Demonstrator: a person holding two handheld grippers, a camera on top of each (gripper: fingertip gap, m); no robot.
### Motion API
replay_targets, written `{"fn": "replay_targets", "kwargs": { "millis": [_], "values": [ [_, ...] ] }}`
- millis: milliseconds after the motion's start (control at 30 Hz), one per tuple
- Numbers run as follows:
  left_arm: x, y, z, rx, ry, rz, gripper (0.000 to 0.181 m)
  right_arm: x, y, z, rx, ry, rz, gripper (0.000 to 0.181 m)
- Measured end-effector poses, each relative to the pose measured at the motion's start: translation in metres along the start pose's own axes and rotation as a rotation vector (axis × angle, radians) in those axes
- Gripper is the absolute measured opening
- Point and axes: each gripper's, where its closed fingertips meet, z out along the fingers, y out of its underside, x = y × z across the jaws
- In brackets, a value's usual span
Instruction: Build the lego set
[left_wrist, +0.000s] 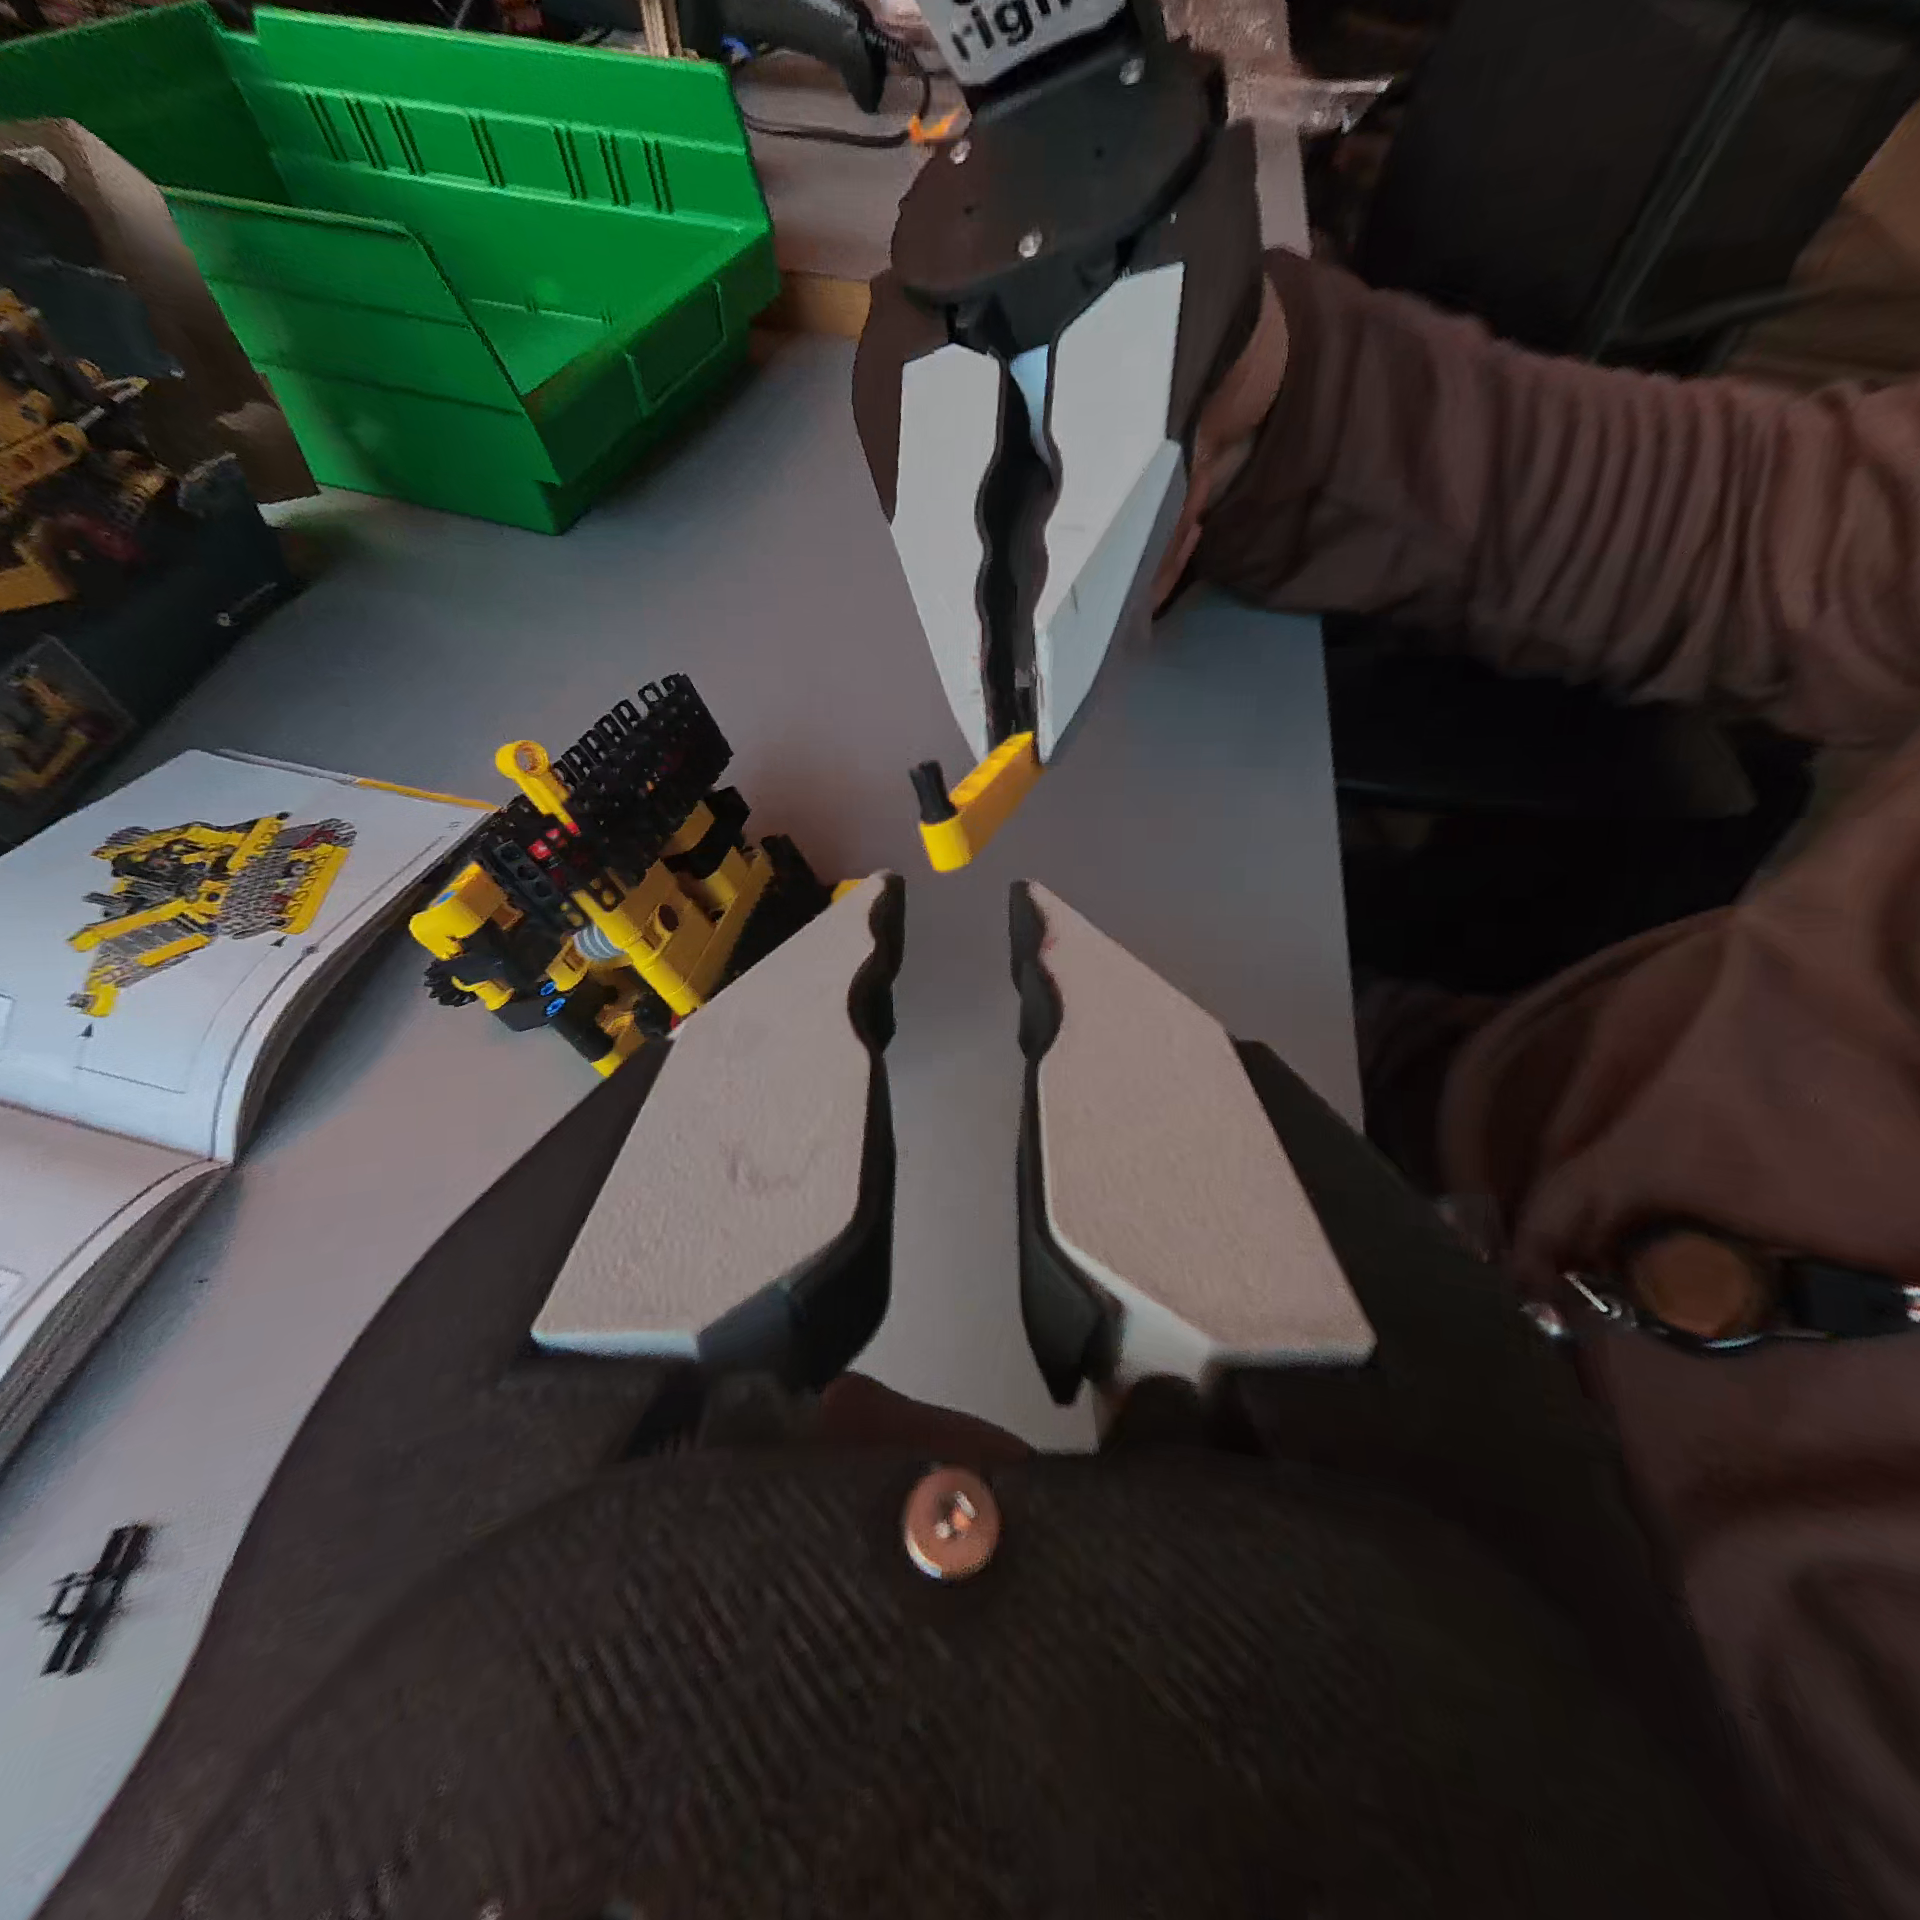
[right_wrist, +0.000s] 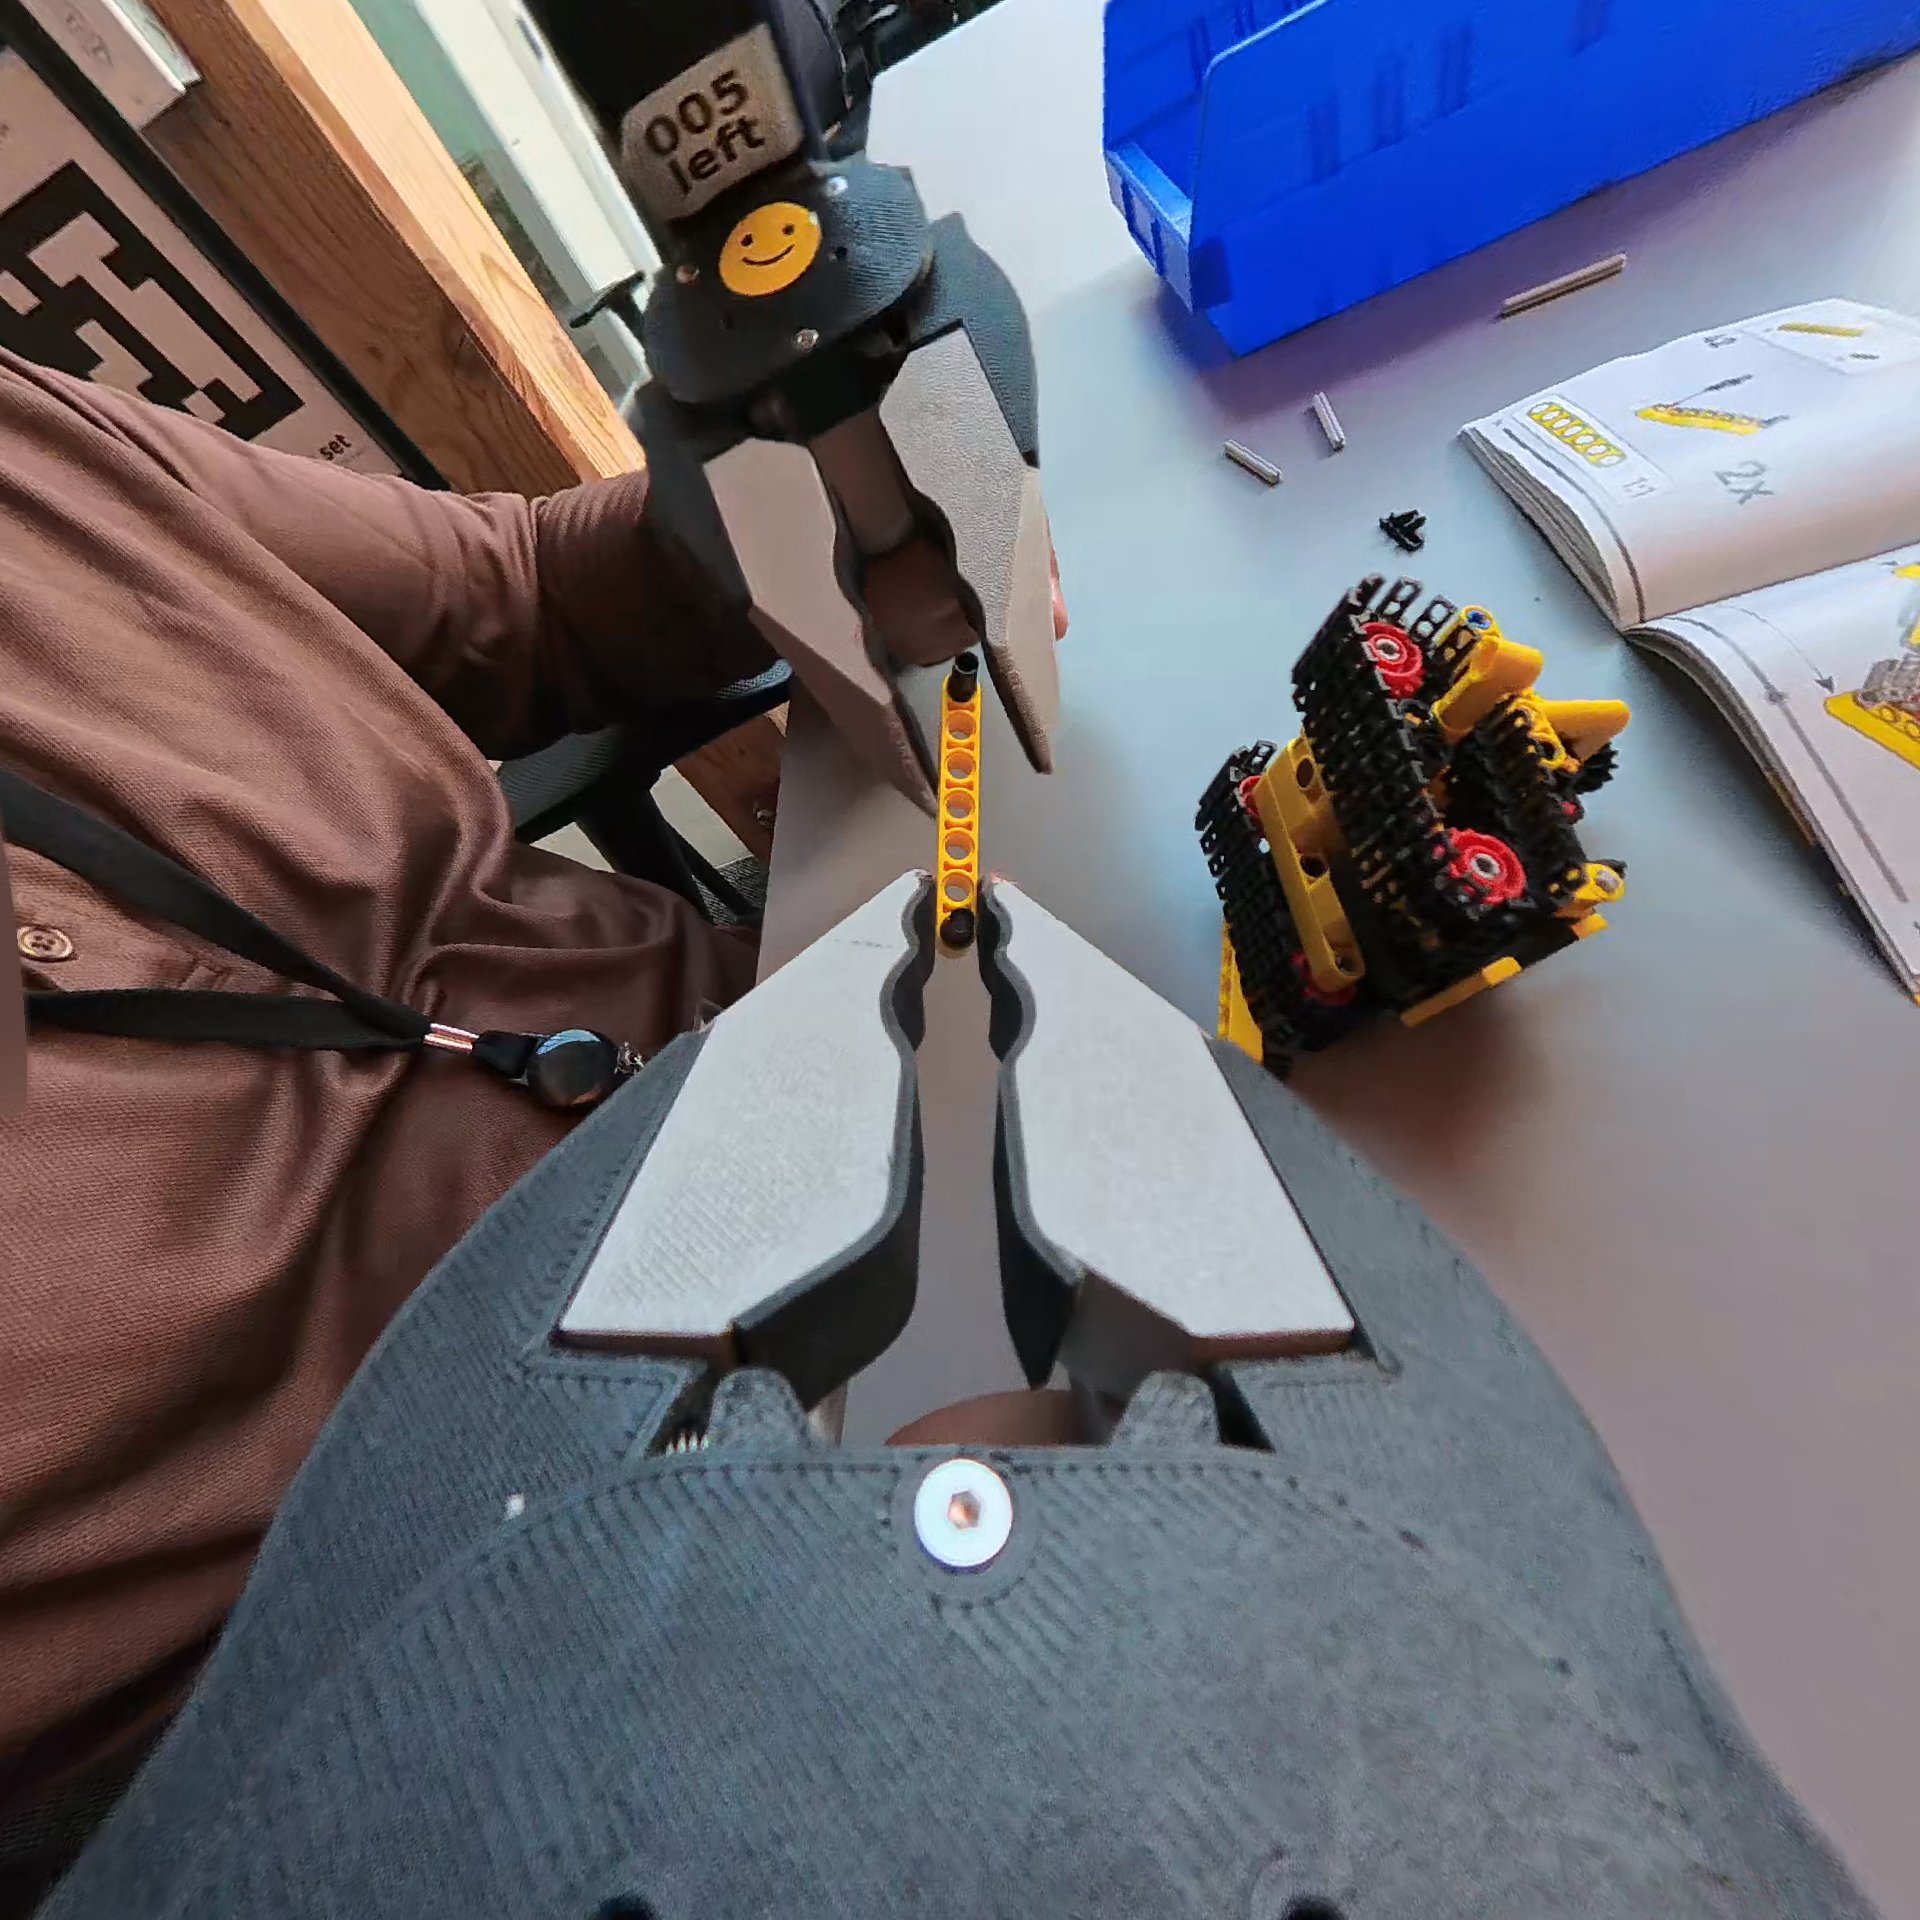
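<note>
My right gripper (right_wrist: 956, 902) is shut on one end of a yellow beam with holes (right_wrist: 958, 800) and holds it above the grey table. A black pin (right_wrist: 966, 665) sticks out of the beam's far end. In the left wrist view the right gripper (left_wrist: 1013, 748) comes down from above with the beam (left_wrist: 982, 800) and pin (left_wrist: 928, 787). My left gripper (left_wrist: 958, 899) is open and empty, its tips just short of the beam's pin end; it also shows in the right wrist view (right_wrist: 987, 784). The yellow and black tracked lego model (left_wrist: 623, 883) (right_wrist: 1423, 831) stands beside both.
An open instruction booklet (left_wrist: 187, 935) (right_wrist: 1714, 499) lies by the model. A green bin (left_wrist: 468, 260) and the lego box (left_wrist: 83, 436) stand behind. A blue bin (right_wrist: 1455, 135), grey pins (right_wrist: 1252, 462), a small black piece (right_wrist: 1405, 528). The table edge (left_wrist: 1340, 831) is close. My left and right fingertips are right by each other. The small black piece (right_wrist: 1405, 528) is about equally far from each gripper, around 20 cm. The left camera catches it too, in the left wrist view (left_wrist: 106, 1572).
</note>
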Motion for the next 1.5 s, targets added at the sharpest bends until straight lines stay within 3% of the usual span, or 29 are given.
{"fn": "replay_targets", "kwargs": {
  "millis": [67,200,533,667,967,1133,1267,1500],
  "values": [
    [0.001,-0.003,0.001,0.018,0.022,-0.033,0.009,-0.001,0.0,0.002,-0.003,0.012,-0.026,0.004],
    [0.004,-0.003,0.003,0.022,0.049,-0.054,0.014,0.001,0.001,0.003,-0.019,0.044,-0.044,0.004],
    [0.013,-0.014,0.003,0.068,0.106,-0.137,0.006,-0.005,0.003,0.001,-0.003,0.001,-0.028,0.005],
    [0.014,-0.009,0.005,0.037,0.1,-0.149,0.017,-0.004,0.004,0.002,-0.006,0.003,-0.024,0.005],
    [0.017,-0.014,0.007,0.077,0.112,-0.216,0.005,-0.006,0.005,0.0,-0.015,0.011,-0.053,0.005],
    [0.018,-0.003,0.01,0.061,0.096,-0.251,0.013,-0.006,0.011,0.003,-0.047,0.019,-0.054,0.005],
    [0.02,-0.009,0.006,0.113,0.128,-0.279,0.006,-0.01,0.009,0.003,-0.033,-0.016,-0.036,0.005],
    [0.028,-0.007,0.01,0.138,0.2,-0.348,0.013,-0.013,0.017,0.004,-0.073,-0.024,-0.035,0.004]
  ]
}}
